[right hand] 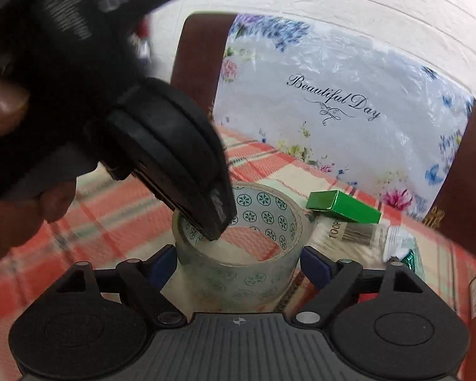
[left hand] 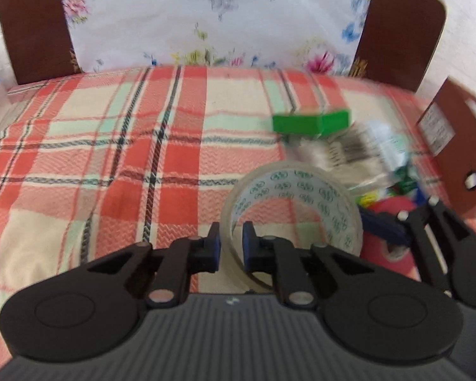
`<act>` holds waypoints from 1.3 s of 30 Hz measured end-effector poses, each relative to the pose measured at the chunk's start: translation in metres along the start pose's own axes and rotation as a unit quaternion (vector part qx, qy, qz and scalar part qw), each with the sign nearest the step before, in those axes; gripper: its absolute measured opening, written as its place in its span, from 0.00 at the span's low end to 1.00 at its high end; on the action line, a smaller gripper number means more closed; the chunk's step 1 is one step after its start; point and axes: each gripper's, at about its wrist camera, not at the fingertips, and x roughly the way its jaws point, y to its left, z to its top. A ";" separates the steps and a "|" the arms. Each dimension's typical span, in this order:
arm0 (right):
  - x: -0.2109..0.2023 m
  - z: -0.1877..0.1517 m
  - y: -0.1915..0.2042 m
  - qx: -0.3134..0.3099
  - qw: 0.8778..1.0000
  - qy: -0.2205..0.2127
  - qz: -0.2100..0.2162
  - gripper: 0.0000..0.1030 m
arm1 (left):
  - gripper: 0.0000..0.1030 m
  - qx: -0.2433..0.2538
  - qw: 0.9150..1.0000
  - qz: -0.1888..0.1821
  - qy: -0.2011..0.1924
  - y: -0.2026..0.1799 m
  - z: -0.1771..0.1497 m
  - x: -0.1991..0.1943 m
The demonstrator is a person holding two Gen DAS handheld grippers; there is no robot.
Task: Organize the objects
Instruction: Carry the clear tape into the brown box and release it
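A clear tape roll (left hand: 301,203) with a green-patterned core lies flat on the plaid cloth (left hand: 111,158). My left gripper (left hand: 231,250) is shut on the roll's near wall, one finger inside and one outside. In the right wrist view the same roll (right hand: 238,254) sits between the wide-open fingers of my right gripper (right hand: 238,263), whose pads stand just beside the roll's outer wall. The left gripper's fingers (right hand: 212,216) reach down into the roll from the upper left.
A green box (left hand: 311,122) (right hand: 342,209) and a pack of cotton swabs (left hand: 349,152) (right hand: 358,235) lie behind the roll. A red tape roll (left hand: 393,209) and small colourful items lie to the right. Brown chair arms (left hand: 460,146) and a floral cushion (left hand: 212,22) border the seat.
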 end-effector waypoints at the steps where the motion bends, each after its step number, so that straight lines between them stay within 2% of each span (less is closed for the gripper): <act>1: -0.011 0.001 0.002 -0.011 1.000 -0.018 -0.013 0.81 | 0.15 0.004 1.000 -0.003 -0.009 -0.005 0.002 -0.010; 3: -0.035 0.002 -0.001 -0.029 0.997 -0.053 -0.050 0.81 | 0.14 0.018 0.999 -0.008 -0.031 -0.022 0.010 -0.031; 6: -0.068 0.005 -0.030 -0.015 0.992 -0.082 -0.091 0.81 | 0.14 0.047 0.996 -0.023 -0.068 -0.061 0.025 -0.054; 12: -0.135 -0.017 -0.119 0.023 0.975 -0.103 -0.195 0.81 | 0.14 0.126 0.983 -0.077 -0.111 -0.183 0.051 -0.065; 14: -0.152 -0.030 -0.156 0.040 0.970 -0.095 -0.221 0.81 | 0.14 0.154 0.976 -0.099 -0.114 -0.223 0.058 -0.056; 17: -0.166 -0.052 -0.208 0.074 0.965 -0.076 -0.240 0.81 | 0.14 0.181 0.971 -0.125 -0.098 -0.277 0.070 -0.033; 20: -0.163 -0.072 -0.247 0.105 0.964 -0.055 -0.237 0.81 | 0.14 0.201 0.969 -0.120 -0.080 -0.316 0.075 -0.003; 23: -0.151 -0.086 -0.274 0.136 0.965 -0.041 -0.219 0.81 | 0.14 0.202 0.972 -0.103 -0.069 -0.334 0.081 0.023; 24: -0.146 -0.090 -0.279 0.139 0.966 -0.035 -0.213 0.80 | 0.17 0.202 0.973 -0.090 -0.070 -0.338 0.081 0.029; 27: -0.144 -0.097 -0.286 0.148 0.966 -0.051 -0.207 0.81 | 0.23 0.204 0.976 -0.043 -0.067 -0.340 0.079 0.040; 31: -0.147 -0.103 -0.283 0.155 0.963 -0.062 -0.211 0.80 | 0.23 0.212 0.975 -0.022 -0.058 -0.337 0.074 0.045; 39: -0.185 -0.097 -0.260 0.165 0.957 -0.087 -0.221 0.79 | 0.25 0.204 0.976 -0.023 -0.069 -0.328 0.066 0.013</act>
